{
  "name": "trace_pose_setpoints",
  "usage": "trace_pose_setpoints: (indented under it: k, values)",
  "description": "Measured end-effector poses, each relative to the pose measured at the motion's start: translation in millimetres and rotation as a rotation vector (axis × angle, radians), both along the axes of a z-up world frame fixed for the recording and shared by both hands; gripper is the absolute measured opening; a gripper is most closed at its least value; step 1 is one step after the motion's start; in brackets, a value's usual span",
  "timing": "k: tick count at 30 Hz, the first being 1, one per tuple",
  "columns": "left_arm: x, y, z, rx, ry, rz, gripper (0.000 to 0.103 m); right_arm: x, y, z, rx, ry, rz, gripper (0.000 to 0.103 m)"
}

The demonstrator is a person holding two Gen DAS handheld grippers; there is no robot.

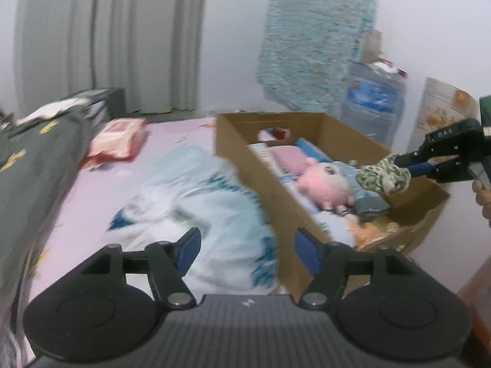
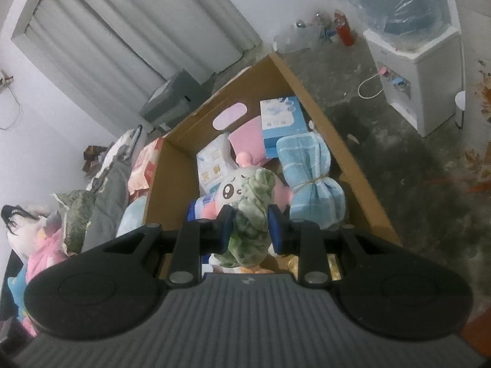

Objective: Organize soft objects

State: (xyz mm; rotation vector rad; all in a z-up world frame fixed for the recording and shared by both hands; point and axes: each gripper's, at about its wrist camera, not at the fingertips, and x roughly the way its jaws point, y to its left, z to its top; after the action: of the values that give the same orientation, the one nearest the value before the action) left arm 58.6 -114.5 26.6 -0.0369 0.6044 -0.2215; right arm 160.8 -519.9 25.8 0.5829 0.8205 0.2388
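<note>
Right gripper (image 2: 250,230): clamped on green patterned cloth (image 2: 251,214), bundle squeezed between both pads
Cloth position: held over cardboard box (image 2: 307,92), above pink plush (image 2: 233,187)
Left gripper (image 1: 244,253): fingers apart, nothing between, over bed (image 1: 101,184)

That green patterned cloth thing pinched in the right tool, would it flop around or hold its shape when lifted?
Probably floppy: the green cloth bunches and sags between the right tool. Likely light; it hangs above the cardboard box from one pinch. Unlikely to slip.
</note>
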Motion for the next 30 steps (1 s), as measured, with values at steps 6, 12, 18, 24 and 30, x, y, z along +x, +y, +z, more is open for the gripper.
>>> trace_pose_setpoints:
  k: [6,12,18,24,30]
  values:
    - [-16,32,-10,-0.044,0.044,0.090,0.079,30,29,-23,-0.087,0.101,0.023,0.053]
    - [-32,47,-14,-0.047,0.054,0.132,0.090,10,31,-19,-0.087,0.081,-0.003,0.068]
    - [-45,46,-14,-0.043,0.097,0.133,0.098,-64,50,32,0.055,-0.098,0.073,0.090]
    - [-57,36,-9,0.000,0.087,0.153,0.103,-128,90,60,-0.071,-0.262,0.130,0.102]
    - [-66,24,-6,0.061,0.095,0.200,0.103,-160,137,36,-0.336,-0.237,0.126,0.102]
